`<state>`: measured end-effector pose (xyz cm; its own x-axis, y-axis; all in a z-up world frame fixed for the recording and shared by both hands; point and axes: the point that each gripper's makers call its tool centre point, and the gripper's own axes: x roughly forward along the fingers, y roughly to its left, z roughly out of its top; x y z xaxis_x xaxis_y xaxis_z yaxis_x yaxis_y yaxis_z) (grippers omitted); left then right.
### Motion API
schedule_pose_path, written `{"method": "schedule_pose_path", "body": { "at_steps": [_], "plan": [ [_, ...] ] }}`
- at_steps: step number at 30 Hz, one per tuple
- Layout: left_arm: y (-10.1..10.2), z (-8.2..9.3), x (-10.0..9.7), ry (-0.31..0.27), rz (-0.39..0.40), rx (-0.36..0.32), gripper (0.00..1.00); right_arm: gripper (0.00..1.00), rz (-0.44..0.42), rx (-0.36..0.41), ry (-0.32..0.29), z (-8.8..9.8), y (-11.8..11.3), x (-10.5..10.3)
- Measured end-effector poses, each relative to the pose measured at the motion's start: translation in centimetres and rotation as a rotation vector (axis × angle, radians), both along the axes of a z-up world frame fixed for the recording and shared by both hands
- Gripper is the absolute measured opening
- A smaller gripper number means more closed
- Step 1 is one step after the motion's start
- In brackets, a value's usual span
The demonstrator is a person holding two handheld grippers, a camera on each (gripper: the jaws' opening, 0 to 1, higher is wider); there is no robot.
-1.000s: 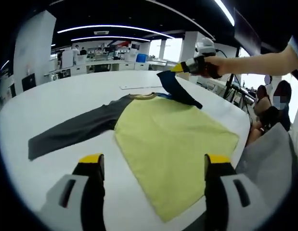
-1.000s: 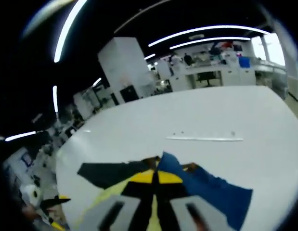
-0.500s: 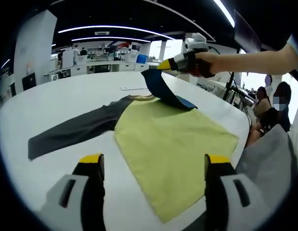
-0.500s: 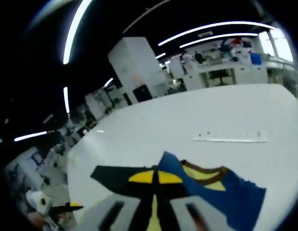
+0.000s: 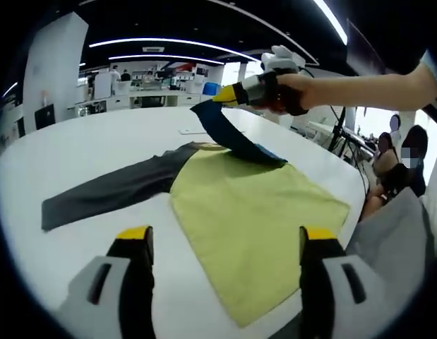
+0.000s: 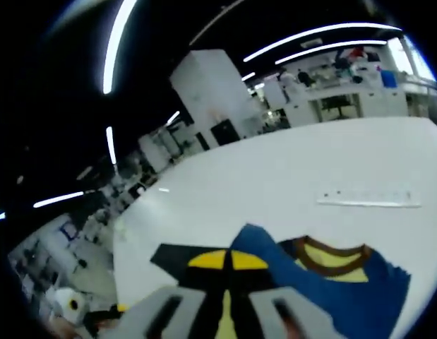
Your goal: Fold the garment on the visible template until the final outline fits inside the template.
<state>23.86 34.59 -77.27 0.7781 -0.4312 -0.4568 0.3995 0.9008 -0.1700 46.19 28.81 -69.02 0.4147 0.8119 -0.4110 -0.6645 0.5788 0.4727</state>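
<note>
Left gripper hovers at the table's near edge, jaws apart, holding nothing. The garment lies flat mid-table, grey sleeve stretched toward the left edge. Beyond it, the right gripper, clamped on the blue sleeve, holds it raised above the collar.

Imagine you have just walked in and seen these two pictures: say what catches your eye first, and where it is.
First, the yellow-green shirt spread flat on the white table, its grey sleeve stretched out to the left in the left gripper view. Next, the blue sleeve lifted off the table above the collar, pinched in the right tongs. The left tongs hang open in the foreground, holding nothing.
</note>
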Motion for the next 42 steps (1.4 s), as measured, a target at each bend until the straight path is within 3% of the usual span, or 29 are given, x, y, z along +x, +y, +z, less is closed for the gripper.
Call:
{"method": "schedule_pose_path", "body": {
  "at_steps": [7,20,29,35,42],
  "plan": [
    [0.4,0.2,0.2,-0.008,0.019,-0.005,0.81,0.00,0.035,-0.020,0.005,-0.5,1.9,-0.5],
    [0.5,0.2,0.2,-0.008,0.022,0.003,0.80,0.00,0.037,-0.021,0.018,-1.4,3.4,-0.8],
    [0.4,0.3,0.2,-0.003,0.027,0.004,0.80,0.00,0.056,-0.118,0.038,-6.3,4.3,-1.5],
    [0.5,0.1,0.3,0.003,0.025,0.004,0.80,0.00,0.087,-0.174,0.059,-9.7,5.2,-3.1],
    [0.6,0.0,0.2,0.006,0.028,0.003,0.80,0.00,0.108,-0.203,0.068,-10.7,5.5,-3.6]
  ]
}}
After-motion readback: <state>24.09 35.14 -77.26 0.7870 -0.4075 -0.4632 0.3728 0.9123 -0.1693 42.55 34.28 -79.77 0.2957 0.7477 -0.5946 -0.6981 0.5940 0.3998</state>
